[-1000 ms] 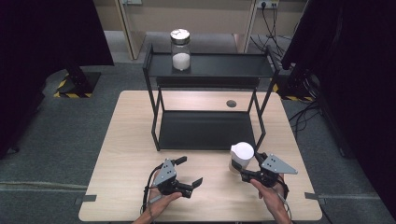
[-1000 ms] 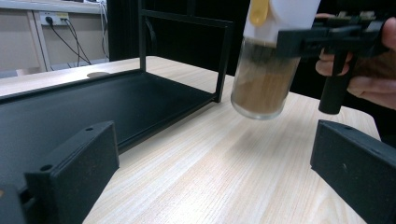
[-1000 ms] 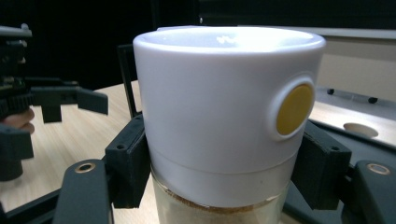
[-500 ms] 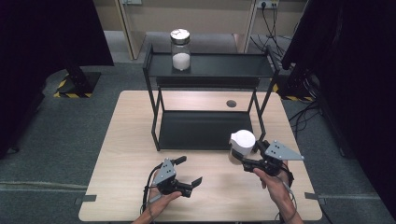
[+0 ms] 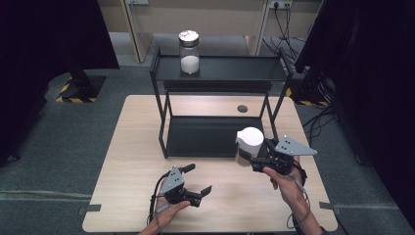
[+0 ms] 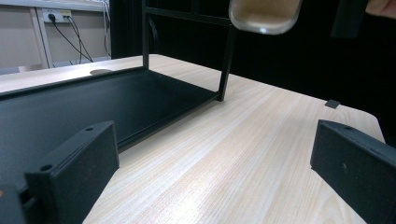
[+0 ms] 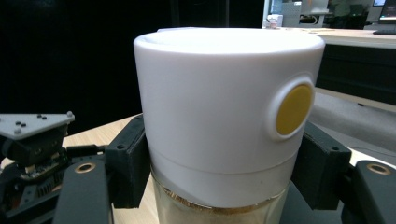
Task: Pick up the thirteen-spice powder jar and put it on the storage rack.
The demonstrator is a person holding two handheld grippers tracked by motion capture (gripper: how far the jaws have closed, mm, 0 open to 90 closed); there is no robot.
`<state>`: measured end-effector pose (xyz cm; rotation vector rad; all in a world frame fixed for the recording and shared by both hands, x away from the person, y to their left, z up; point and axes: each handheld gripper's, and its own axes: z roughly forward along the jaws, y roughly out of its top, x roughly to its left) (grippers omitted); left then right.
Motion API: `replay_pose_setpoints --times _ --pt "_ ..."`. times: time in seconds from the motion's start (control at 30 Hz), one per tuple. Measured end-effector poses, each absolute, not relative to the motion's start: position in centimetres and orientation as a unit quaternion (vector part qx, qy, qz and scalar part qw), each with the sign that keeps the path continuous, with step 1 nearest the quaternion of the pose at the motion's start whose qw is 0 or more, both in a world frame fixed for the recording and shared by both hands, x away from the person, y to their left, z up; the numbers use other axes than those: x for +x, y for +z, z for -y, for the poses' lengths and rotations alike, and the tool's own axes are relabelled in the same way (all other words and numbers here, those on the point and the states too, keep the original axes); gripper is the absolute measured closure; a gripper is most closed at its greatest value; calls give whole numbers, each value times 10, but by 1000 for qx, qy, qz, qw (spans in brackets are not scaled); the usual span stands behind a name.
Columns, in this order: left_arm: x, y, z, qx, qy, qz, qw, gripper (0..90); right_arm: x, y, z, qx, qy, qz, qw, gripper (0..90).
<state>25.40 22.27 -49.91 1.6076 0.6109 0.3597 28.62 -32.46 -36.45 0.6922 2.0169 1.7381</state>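
Note:
A glass jar with a broad white lid (image 5: 250, 139) and brownish contents hangs above the table, just in front of the black rack's right front leg. My right gripper (image 5: 247, 159) is shut on its glass body below the lid. In the right gripper view the jar (image 7: 219, 93) stands upright between both black jaws, with a yellow dot on the lid. My left gripper (image 5: 198, 178) rests low over the table's front, jaws wide open with nothing between them. The left gripper view shows the jar's underside (image 6: 265, 14) high up.
A black two-level rack (image 5: 230, 68) stands at the middle back of the wooden table (image 5: 132, 147); its lower shelf (image 5: 215, 137) is bare. A glass jar of white powder (image 5: 189, 51) stands on the top shelf's left part. A round hole (image 5: 242, 108) lies behind the rack.
My right gripper has lifted the white-lidded jar up off the table and carried it slightly towards the rack. The left gripper has stayed where it was.

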Motion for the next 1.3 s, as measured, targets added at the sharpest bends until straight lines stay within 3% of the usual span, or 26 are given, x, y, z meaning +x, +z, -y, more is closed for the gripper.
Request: replay_pose_setpoints --times 0.37,0.8,1.3 --pt "254 -500 -223 703 158 -270 638 3 300 -328 318 234 621 -722 195 309" --pt "254 -499 -223 704 157 -269 638 3 322 -283 309 222 635 -722 164 309" --pt "254 -499 -223 705 155 -269 638 3 338 -238 295 219 629 -722 189 309"
